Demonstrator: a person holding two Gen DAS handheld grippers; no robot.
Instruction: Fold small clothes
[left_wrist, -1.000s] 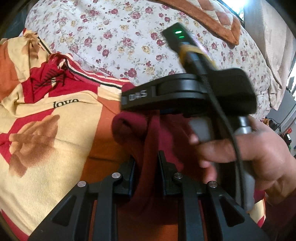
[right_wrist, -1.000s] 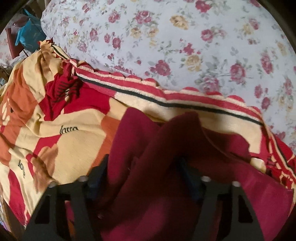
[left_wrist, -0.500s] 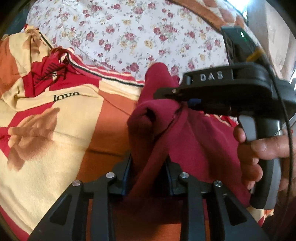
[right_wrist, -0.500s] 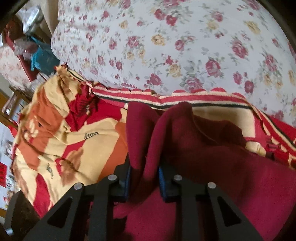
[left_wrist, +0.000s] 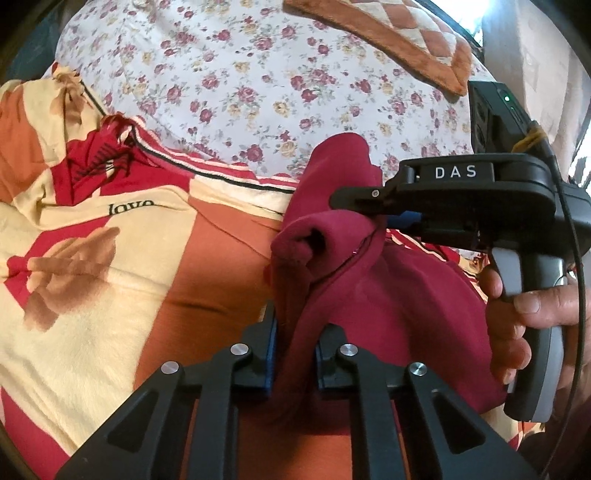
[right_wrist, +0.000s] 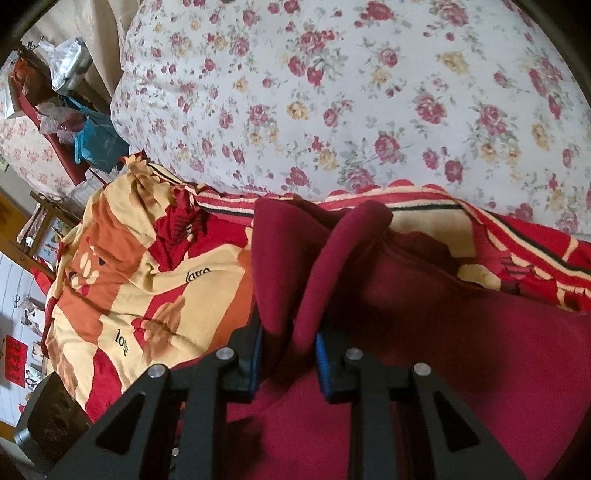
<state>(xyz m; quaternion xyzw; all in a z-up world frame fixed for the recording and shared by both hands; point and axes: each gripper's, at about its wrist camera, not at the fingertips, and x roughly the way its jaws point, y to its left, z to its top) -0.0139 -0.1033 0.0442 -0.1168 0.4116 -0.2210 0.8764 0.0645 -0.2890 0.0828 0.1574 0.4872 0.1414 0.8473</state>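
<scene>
Left gripper (left_wrist: 293, 354): fingers clamped on a bunched fold of the maroon garment (left_wrist: 388, 295), cloth pinched between the blue pads (left_wrist: 270, 354). Right gripper (right_wrist: 288, 350): fingers likewise closed on a raised fold of the garment (right_wrist: 443, 332) — seen also from the left wrist view (left_wrist: 373, 216), where its tips bite the cloth just above the left gripper's hold. Right hand (left_wrist: 524, 317) wraps the grey handle.

Garment lies on the blanket (left_wrist: 110, 258), partly lifted at the two pinch points; a rolled opening sits between them. Blanket — orange, cream and red, printed "love" — extends left of the garment. Beyond the blanket, a floral sheet (left_wrist: 258, 81); at its far edge, an orange-bordered quilt (left_wrist: 406, 40).
</scene>
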